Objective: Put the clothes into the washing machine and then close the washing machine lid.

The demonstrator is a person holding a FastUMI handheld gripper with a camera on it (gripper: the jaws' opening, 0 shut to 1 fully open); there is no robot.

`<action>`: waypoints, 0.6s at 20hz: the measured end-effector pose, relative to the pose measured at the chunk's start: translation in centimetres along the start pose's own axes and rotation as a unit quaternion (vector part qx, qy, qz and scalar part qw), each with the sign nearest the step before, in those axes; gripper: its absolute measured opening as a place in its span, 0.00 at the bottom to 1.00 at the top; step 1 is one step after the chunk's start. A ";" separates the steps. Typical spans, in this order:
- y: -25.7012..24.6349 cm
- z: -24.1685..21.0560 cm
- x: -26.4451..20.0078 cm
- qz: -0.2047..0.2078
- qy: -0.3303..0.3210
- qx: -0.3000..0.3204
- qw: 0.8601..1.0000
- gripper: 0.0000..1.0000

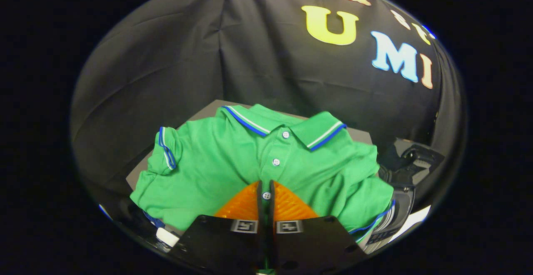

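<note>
1. Fingers (245,204) of the gripper (265,195) rise from the bottom centre of the frame, drawn almost together, with only a thin slit left between them.
2. Green fabric of the polo shirt (216,171) sits in that slit: the button placket runs straight down into it, and one white button (266,195) shows right at the fingertips. Both fingers appear to press on the pinched cloth.
3. Two more buttons lie along the placket just beyond the fingertips, leading up to the collar (287,126), which has blue and white stripes on its edge and lies open near the centre of the frame.
4. A short sleeve with the same blue and white trim (166,150) folds up at the left of the shirt; a trimmed hem curls at the lower right.
5. The shirt is spread in loose folds over a grey flat surface (204,110), whose bare corners show behind the collar and at the left.
6. A dark machine part with a glossy rim (410,162) shows at the right, just beside the shirt's edge; what it is cannot be told for sure.
7. A small white object (167,236) peeks out under the shirt at the lower left.
</note>
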State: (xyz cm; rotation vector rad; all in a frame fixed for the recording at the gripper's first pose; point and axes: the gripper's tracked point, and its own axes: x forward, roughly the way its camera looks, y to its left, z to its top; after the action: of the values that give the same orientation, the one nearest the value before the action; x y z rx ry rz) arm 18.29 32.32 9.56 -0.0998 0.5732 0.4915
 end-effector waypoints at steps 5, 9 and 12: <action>0.0 0.0 0.1 0.003 -0.006 -0.007 1.000 0.02; 0.2 0.0 -0.1 0.017 -0.003 0.011 1.000 0.02; 0.0 0.7 -0.7 0.029 -0.017 0.028 0.999 0.02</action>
State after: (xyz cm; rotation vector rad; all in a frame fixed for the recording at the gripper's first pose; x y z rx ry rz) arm 18.13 32.21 10.51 -0.0221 0.5571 0.5315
